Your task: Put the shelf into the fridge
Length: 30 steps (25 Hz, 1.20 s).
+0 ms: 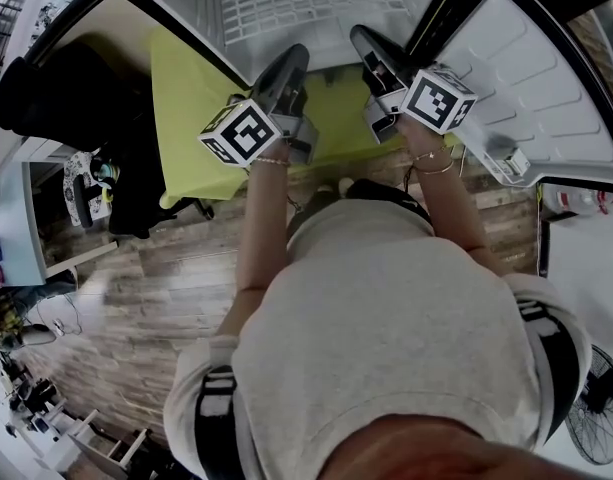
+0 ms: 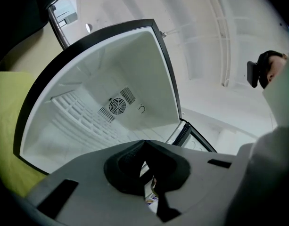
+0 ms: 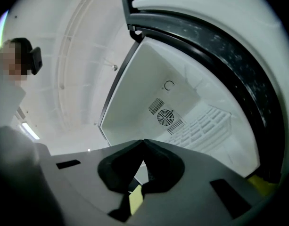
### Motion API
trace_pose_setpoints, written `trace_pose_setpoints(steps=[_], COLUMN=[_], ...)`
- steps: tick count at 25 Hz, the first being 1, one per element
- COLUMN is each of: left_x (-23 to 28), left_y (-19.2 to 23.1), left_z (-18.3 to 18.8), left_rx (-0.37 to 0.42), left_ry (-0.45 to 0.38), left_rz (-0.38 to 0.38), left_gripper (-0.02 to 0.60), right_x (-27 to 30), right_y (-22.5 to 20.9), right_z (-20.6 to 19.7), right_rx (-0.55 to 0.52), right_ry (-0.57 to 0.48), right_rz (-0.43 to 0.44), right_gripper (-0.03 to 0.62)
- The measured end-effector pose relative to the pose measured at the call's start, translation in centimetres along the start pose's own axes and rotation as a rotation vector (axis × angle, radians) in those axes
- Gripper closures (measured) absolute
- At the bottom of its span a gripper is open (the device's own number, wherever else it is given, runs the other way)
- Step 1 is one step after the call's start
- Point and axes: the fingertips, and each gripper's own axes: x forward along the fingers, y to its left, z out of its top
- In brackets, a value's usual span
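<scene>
Two empty grippers, left gripper (image 2: 144, 144) and right gripper (image 3: 143, 142), each pinched closed just outside the fridge (image 1: 186, 18). Shelf (image 1: 306, 3) already lying inside the fridge. Risk: tipping or sliding forward if seated unevenly.

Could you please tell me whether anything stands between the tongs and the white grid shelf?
Nothing visible does. The white grid shelf sits inside the open white fridge, and the left tongs and right tongs, both shut and empty, face it unobstructed.
</scene>
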Motion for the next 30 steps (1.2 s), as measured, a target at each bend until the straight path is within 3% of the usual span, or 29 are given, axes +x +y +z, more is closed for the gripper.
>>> trace_pose_setpoints(steps=[4, 10, 13, 19, 24, 30], left_x=[0.0, -0.2, -0.5, -0.4, -0.4, -0.8], left_y=[-0.7, -0.9, -1.0, -2.3, -2.7, -2.3], left_z=[-0.3, -0.3, 0.2, -0.2, -0.3, 0.1], left_rx=[0.074, 0.288, 0.382, 0.570, 0.718, 0.791], left_ry=[0.047, 0.111, 0.124, 0.213, 0.255, 0.240], left_rz=[-0.002, 0.081, 0.120, 0.103, 0.140, 0.196], left_gripper=[0.571, 0.569, 0.571, 0.571, 0.569, 0.569], right_x=[-0.2, -0.1, 0.0, 0.2, 0.2, 0.2], right_y=[1.1, 2.2, 2.9, 4.3, 4.5, 4.1], right_z=[0.0, -1.2, -1.6, -1.5, -1.7, -1.4], right_rx=[-0.141, -0.436, -0.501, -0.647, -0.698, -0.745], right_ry=[0.062, 0.212, 0.258, 0.299, 0.297, 0.250], right_rz=[0.014, -0.027, -0.019, -0.008, -0.020, -0.073], right_gripper=[0.595, 0.592, 0.592, 0.591, 0.591, 0.588])
